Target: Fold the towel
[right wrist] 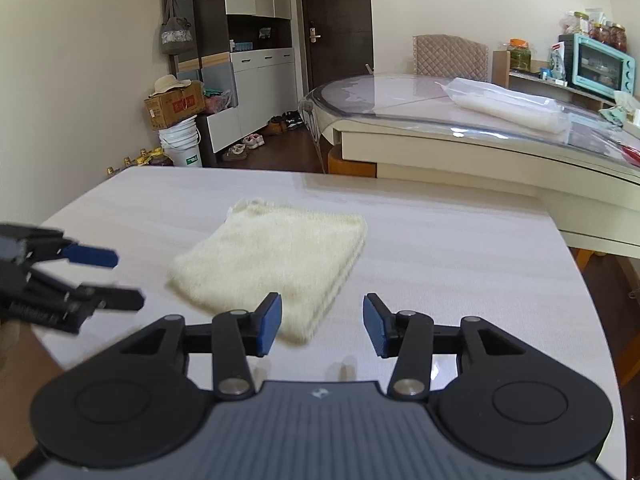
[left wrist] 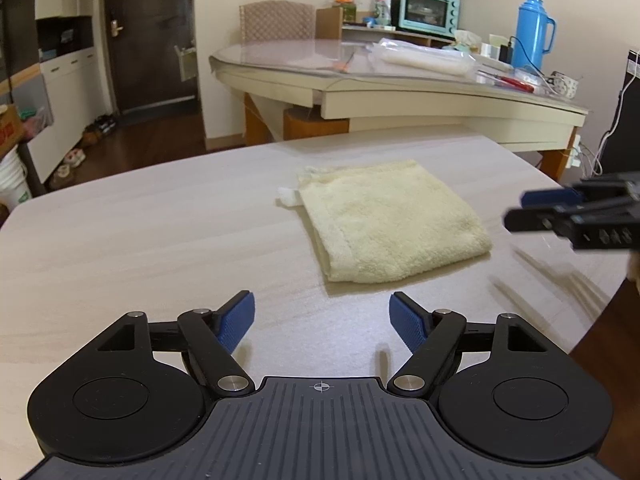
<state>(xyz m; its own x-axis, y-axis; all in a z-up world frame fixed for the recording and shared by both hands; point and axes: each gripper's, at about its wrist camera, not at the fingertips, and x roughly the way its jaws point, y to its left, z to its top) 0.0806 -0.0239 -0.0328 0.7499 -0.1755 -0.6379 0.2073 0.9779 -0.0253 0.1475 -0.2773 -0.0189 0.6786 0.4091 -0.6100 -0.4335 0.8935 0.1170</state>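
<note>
Your left gripper (left wrist: 322,320) stands wide apart over bare table (left wrist: 120,240), nothing between its pads. Your right gripper (right wrist: 322,326) is parted too, apparently clear of the one folded towel (right wrist: 272,256), though blur hides that near corner. The towel lies just ahead, open tabletop all round to the edges.

Soft indoor light, faint shadows, fisheye bending at the edges, right-wrist view slightly blurred.
</note>
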